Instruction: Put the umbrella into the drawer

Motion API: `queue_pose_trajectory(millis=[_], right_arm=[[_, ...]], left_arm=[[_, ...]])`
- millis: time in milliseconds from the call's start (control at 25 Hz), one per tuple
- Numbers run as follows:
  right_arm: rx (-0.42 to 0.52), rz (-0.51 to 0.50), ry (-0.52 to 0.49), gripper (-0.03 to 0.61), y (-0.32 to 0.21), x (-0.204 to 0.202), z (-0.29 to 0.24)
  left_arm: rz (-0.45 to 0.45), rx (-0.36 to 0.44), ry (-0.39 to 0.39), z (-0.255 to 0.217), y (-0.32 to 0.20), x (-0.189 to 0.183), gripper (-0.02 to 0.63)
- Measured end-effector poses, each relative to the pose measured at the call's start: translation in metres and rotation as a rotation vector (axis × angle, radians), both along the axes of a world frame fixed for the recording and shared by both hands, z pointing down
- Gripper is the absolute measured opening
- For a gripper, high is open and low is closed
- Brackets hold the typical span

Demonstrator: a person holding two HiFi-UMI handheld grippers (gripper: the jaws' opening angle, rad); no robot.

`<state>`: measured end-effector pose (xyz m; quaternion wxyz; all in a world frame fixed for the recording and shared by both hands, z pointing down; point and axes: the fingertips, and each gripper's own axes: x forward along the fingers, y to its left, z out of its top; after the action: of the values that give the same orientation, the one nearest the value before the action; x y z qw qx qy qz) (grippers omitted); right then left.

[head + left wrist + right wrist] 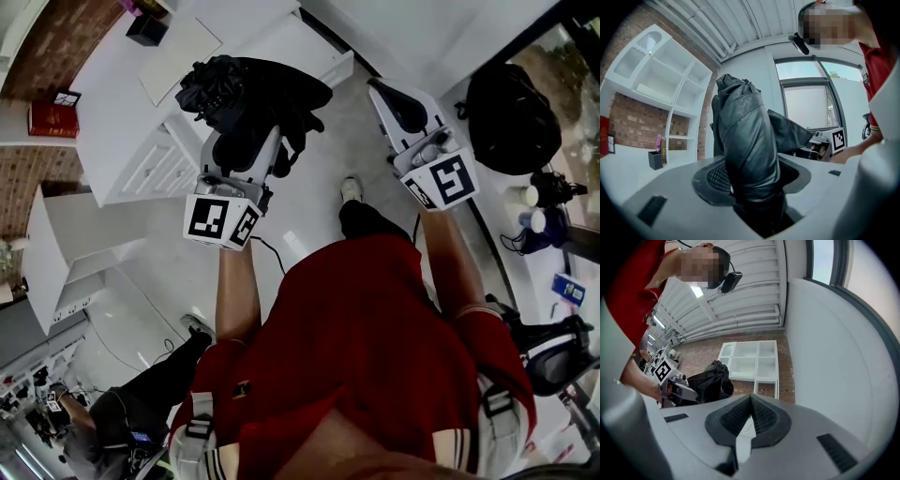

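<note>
The umbrella (251,89) is black and folded, a loose bundle of fabric. My left gripper (251,136) is shut on its lower end and holds it out level over the floor, near the white drawer cabinet (150,167). In the left gripper view the umbrella (746,145) rises from between the jaws and fills the middle of the picture. My right gripper (398,101) hangs to its right, shut and holding nothing. In the right gripper view the jaw tips meet at the right gripper (750,403), with the umbrella (710,380) off to the left.
A white box that looks like a pulled-out drawer (314,52) juts from the cabinet's far end. On the cabinet top stand a black box (147,28) and a red book (53,119). A black bag (514,117) lies on the right-hand table. Another person (122,412) crouches at lower left.
</note>
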<state>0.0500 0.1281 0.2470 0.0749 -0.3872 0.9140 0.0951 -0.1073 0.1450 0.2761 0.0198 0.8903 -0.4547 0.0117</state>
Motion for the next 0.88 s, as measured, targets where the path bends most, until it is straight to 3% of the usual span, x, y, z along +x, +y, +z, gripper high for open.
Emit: queue_pose_trajectory(millis=[400,880], right_arm=[[-0.033,-0.002,0.009,-0.002,-0.106,0.025,0.013],[-0.086,0.003,0.044,-0.002,-0.172,-0.017,0.015]], left_arm=[[-0.018,-0.038,-0.029,0.018,-0.118,0.015,0.252],[0.027,-0.093,-0.006,0.047,-0.201,-0.013,0.252]])
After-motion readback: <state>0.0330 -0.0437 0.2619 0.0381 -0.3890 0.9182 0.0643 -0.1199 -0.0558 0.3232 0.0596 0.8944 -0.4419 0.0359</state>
